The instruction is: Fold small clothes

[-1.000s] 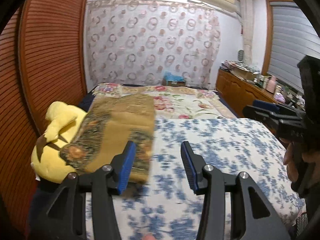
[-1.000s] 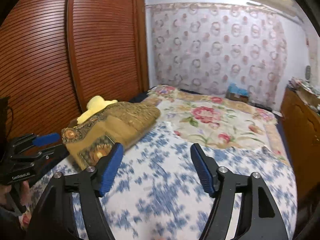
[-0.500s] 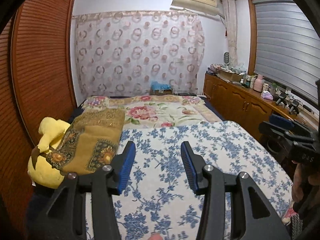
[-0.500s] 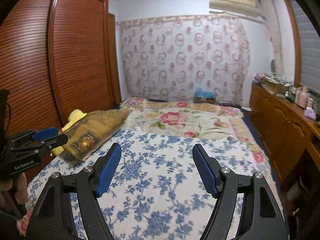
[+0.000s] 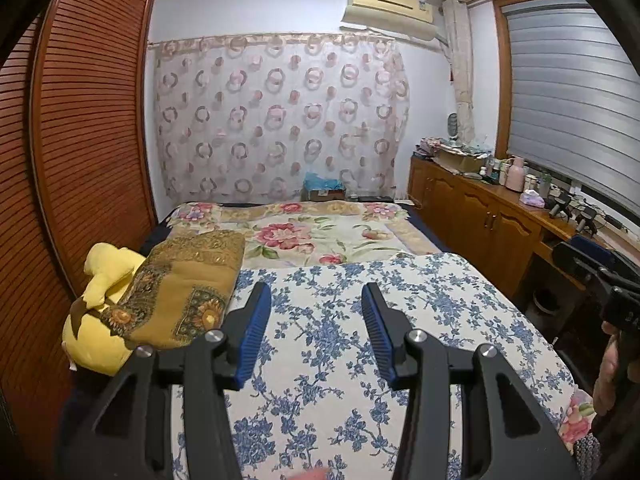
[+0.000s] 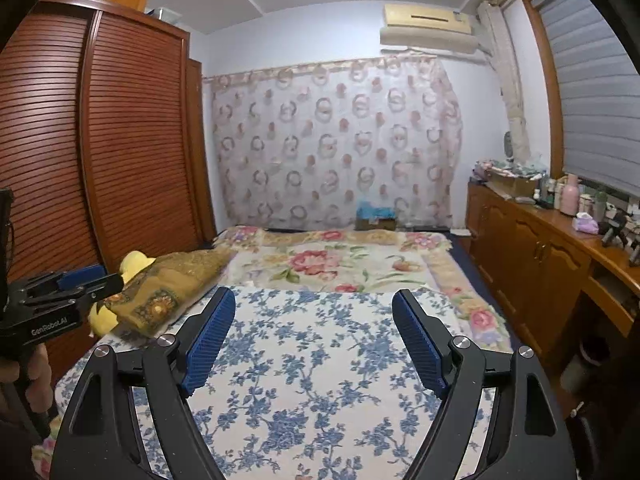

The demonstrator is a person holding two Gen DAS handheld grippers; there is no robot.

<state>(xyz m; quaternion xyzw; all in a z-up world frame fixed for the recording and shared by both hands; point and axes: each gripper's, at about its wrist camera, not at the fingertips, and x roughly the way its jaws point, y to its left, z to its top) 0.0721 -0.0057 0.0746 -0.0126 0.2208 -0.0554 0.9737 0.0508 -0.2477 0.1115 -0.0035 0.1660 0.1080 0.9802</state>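
I held both tools above the bed: left tool part open, empty; right tool opening wider, empty. Folded cloth lay on yellow toy.

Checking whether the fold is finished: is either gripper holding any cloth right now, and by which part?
Nothing is held. The left gripper stands open and the right gripper is opening, each with only the blue-flowered bedspread behind its gap. The folded brown cloth lies apart.
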